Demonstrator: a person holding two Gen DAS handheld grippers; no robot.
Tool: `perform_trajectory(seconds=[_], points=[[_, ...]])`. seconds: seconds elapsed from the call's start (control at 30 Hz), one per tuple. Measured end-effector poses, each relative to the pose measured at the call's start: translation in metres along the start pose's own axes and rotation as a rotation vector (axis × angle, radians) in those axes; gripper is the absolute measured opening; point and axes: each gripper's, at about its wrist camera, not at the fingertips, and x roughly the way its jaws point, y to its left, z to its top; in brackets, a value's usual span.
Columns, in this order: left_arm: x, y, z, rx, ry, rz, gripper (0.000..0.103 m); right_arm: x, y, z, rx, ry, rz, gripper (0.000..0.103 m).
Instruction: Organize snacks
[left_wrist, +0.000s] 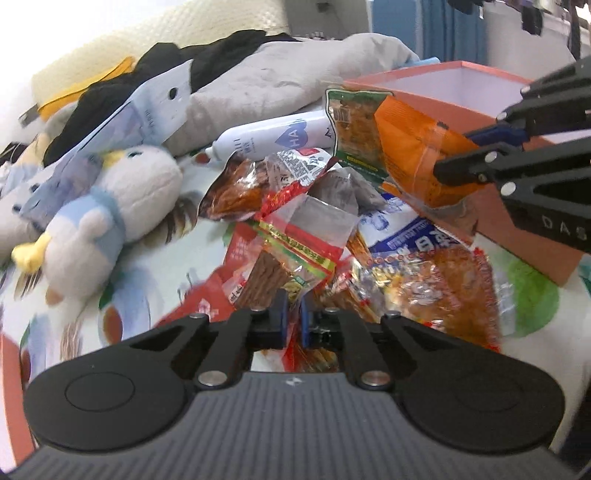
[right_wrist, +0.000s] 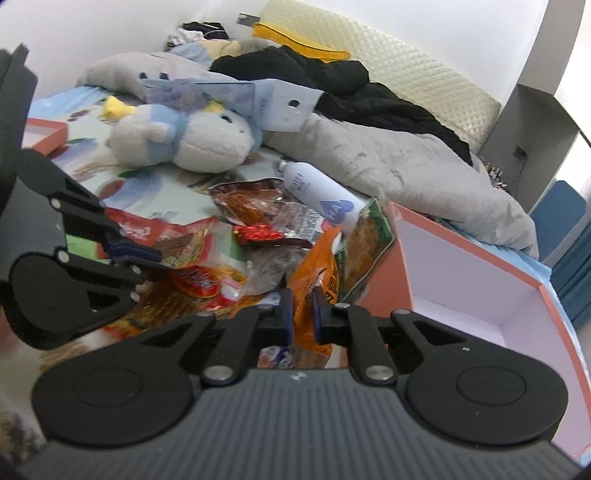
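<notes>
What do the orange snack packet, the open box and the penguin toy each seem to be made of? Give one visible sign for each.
Orange snack packet: thin glossy plastic film, probably; it creases and shines.
Open box: stiff card, apparently; matte, with straight thin walls, salmon outside and white inside.
Penguin toy: soft plush fabric; fuzzy, rounded surface.

**What the snack pile and the frame edges hide**

The orange box (left_wrist: 424, 96) runs off the right edge in the left wrist view. Beside the box, the pile (left_wrist: 369, 266) overlaps, so lower packets show only in part. Packet print is too blurred to read.
</notes>
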Motion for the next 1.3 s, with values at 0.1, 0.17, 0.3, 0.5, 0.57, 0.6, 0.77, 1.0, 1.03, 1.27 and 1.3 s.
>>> perform_trajectory(seconds=[0.1, 0.17, 0.3, 0.5, 0.57, 0.6, 0.77, 1.0, 1.03, 1.27, 1.3], points=[[-0.017, -0.001, -0.009, -0.077, 0.003, 0.004, 0.008, -0.014, 0.002, -0.003, 0.008, -0.008, 0.022, 0.012], [-0.028, -0.002, -0.016, -0.122, 0.009, 0.008, 0.005, -0.022, 0.003, -0.005, 0.018, -0.011, 0.043, 0.012], [-0.053, -0.002, -0.032, -0.21, 0.012, 0.031, 0.005, -0.039, 0.003, -0.011, 0.025, -0.022, 0.077, 0.012], [-0.094, -0.004, -0.053, -0.375, 0.029, 0.046, 0.005, -0.057, -0.009, -0.019, 0.142, -0.005, 0.166, 0.012], [-0.101, -0.005, -0.059, -0.4, 0.039, 0.054, 0.005, -0.059, -0.013, -0.023, 0.194, 0.008, 0.191, 0.012], [-0.102, -0.007, -0.064, -0.417, 0.053, 0.05, 0.005, -0.057, -0.013, -0.026, 0.211, 0.017, 0.196, 0.012], [-0.097, -0.023, -0.072, -0.371, 0.089, 0.047, 0.006, -0.044, -0.013, -0.043, 0.277, 0.052, 0.186, 0.014], [-0.08, -0.039, -0.067, -0.248, 0.158, 0.04, 0.064, -0.033, -0.02, -0.058, 0.323, 0.066, 0.178, 0.049], [-0.08, -0.04, -0.067, -0.228, 0.162, 0.05, 0.071, -0.032, -0.021, -0.06, 0.326, 0.072, 0.181, 0.051], [-0.069, -0.041, -0.071, -0.05, 0.2, 0.049, 0.087, -0.026, -0.014, -0.073, 0.311, 0.107, 0.162, 0.055], [-0.066, -0.041, -0.072, -0.027, 0.205, 0.049, 0.088, -0.024, -0.013, -0.075, 0.309, 0.119, 0.157, 0.056]])
